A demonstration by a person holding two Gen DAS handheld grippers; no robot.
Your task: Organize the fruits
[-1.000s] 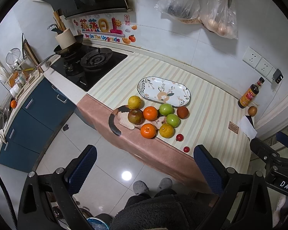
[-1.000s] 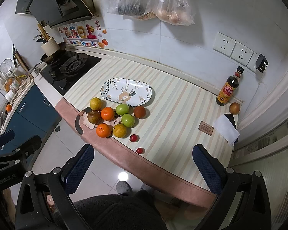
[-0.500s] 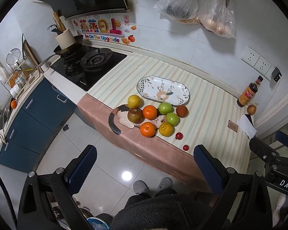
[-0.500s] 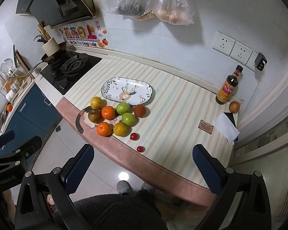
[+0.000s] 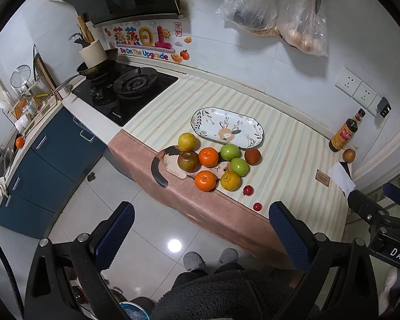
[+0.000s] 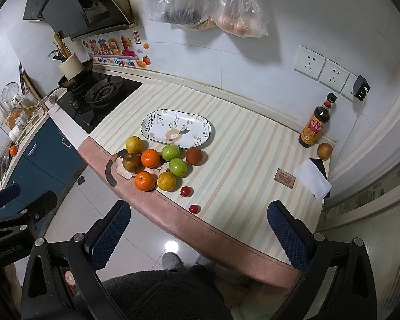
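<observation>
Glossy round fruits (image 5: 217,161) by oval plate (image 5: 226,127)

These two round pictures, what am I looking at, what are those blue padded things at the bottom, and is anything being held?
A person stands at a kitchen counter with a handheld gripper in each hand; there is no robot arm. Each picture comes from a fisheye camera on one gripper, looking forward along its two blue-padded fingers. One view is from the left gripper, the other from the right gripper. Both have their jaws wide open and hold nothing, well short of the counter. On the striped mat lie an empty plate, a cluster of fruit, two small red fruits and, far right, a bottle.
</observation>
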